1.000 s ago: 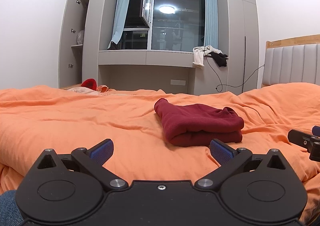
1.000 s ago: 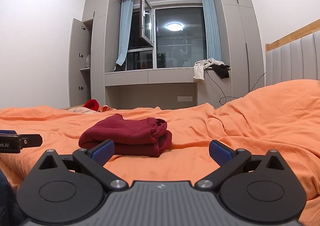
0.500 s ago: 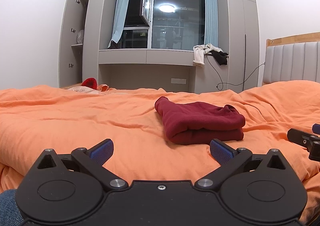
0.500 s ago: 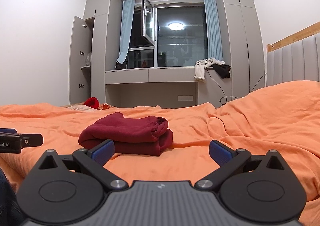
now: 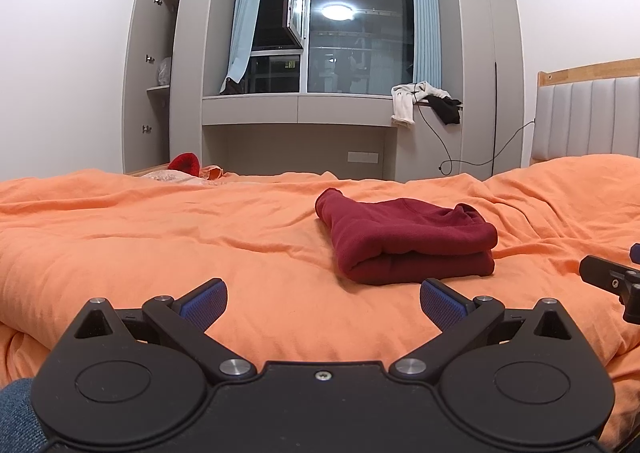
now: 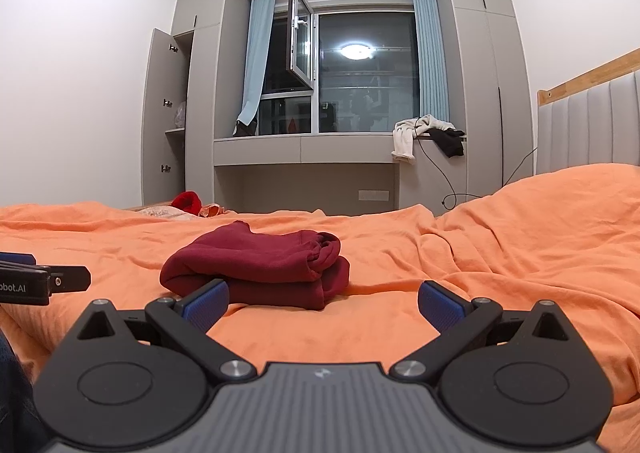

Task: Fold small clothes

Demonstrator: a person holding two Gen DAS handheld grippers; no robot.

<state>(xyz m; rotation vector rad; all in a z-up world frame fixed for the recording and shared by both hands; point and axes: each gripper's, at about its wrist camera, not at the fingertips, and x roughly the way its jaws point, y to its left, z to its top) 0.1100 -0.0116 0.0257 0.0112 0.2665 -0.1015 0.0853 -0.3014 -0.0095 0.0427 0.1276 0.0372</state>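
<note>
A dark red garment (image 5: pixel 408 243) lies folded in a compact stack on the orange bedspread (image 5: pixel 160 237). It also shows in the right wrist view (image 6: pixel 260 269). My left gripper (image 5: pixel 322 303) is open and empty, held low over the bed in front of the garment and a little to its left. My right gripper (image 6: pixel 322 303) is open and empty, in front of the garment and to its right. Neither gripper touches the cloth. Each gripper shows at the edge of the other's view, the right one (image 5: pixel 612 281) and the left one (image 6: pixel 40 283).
A red item and pale cloth (image 5: pixel 188 169) lie at the far edge of the bed. A padded headboard (image 5: pixel 588 117) stands at the right. A window ledge holds white and black clothes (image 5: pixel 424 101). An open cabinet (image 5: pixel 154 73) is at the left wall.
Both grippers have drawn back slightly and tilted, so the garment sits a little farther away in both views. The garment has not moved. Both grippers stay open.
</note>
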